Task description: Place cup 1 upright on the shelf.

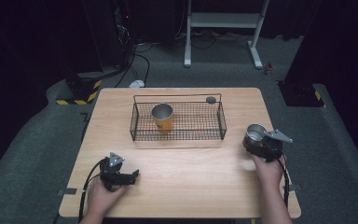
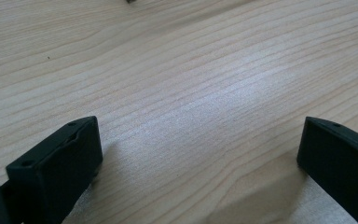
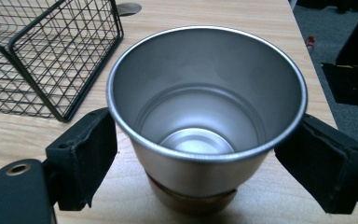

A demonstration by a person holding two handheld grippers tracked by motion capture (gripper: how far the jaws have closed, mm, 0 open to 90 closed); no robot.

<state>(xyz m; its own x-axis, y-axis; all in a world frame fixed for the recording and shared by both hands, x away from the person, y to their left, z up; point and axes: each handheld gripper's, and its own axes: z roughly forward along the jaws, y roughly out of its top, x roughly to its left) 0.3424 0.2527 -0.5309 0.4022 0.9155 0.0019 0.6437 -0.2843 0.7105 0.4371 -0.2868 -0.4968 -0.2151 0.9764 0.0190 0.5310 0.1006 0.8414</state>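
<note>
A steel cup [image 3: 205, 93] with a brown band at its base stands upright near the right side of the wooden table [image 1: 191, 177]. My right gripper [image 3: 198, 140] is shut on it, one black jaw pressed against each side of its wall. In the high view this cup [image 1: 255, 131] sits in the right gripper [image 1: 257, 140] just right of the black wire basket [image 1: 223, 122]. A second cup [image 1: 162, 115], steel with an orange body, stands inside the basket. My left gripper [image 1: 131, 176] rests low at the front left. Its jaws stand wide apart in the left gripper view [image 2: 200, 140], with bare wood between them.
A small dark disc [image 1: 210, 99] lies on the table behind the basket's right corner. The basket's corner [image 3: 51, 56] is close to the left of the held cup. The table's right edge [image 1: 279, 154] runs near the right hand. Cables and a white frame [image 1: 223, 21] stand on the floor beyond.
</note>
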